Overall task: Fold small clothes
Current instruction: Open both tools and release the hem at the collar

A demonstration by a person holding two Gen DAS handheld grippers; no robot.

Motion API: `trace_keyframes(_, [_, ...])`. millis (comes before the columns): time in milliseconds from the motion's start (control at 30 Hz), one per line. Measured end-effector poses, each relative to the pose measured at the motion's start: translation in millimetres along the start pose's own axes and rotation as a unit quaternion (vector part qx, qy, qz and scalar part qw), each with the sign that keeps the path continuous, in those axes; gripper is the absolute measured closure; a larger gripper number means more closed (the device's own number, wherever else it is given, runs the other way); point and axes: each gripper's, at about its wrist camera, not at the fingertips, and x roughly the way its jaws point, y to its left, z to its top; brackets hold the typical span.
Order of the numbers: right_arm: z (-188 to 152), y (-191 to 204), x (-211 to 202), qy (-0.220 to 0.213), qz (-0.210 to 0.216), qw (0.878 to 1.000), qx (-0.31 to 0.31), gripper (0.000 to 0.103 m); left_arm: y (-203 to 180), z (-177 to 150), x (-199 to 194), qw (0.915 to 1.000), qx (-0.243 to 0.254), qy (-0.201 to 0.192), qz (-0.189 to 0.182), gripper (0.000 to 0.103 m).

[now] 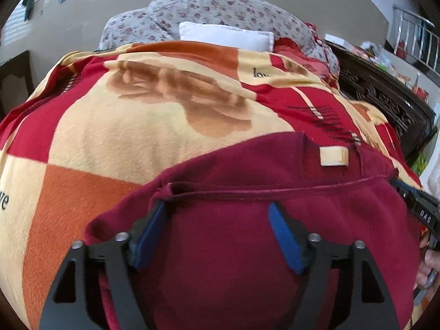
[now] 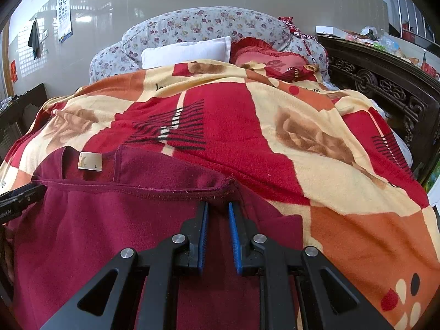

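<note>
While garment (image 1: 233,247) overlies blanket (image 1: 110,137) | left gripper (image 1: 217,214) wide, empty | right gripper (image 2: 217,209) narrowly agape at hem

maroon garment (image 2: 90,220) on a red, orange and cream patterned blanket (image 2: 316,170).

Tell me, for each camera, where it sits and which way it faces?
Left wrist: on the left gripper, jaws open over the maroon garment, facing the pillows; the right gripper and a hand show.
Right wrist: on the right gripper, jaws narrow at the hem, same direction; the left gripper shows.
Shared: garment, its label, blanket, white pillow.
</note>
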Motion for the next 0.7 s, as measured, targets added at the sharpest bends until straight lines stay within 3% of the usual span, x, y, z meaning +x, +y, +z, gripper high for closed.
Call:
trace_keyframes(300, [-0.1,-1.5,0.7,0.002,0.004,1.0,0.003,0.086,-27.2,-0.4,10.2,0.9953,0.073,0.027,0.057,0.008])
trace_keyframes(500, [0.1,-2.2,2.1,0.005,0.002,1.0,0.004,0.086,-30.9,2.8,13.6,0.9934,0.089,0.043,0.058,0.001])
trace_keyframes(700, [0.2,-0.5,2.6,0.006,0.001,1.0,0.003,0.086,-34.4,2.5,15.3,0.992,0.097,0.05,0.064,0.0])
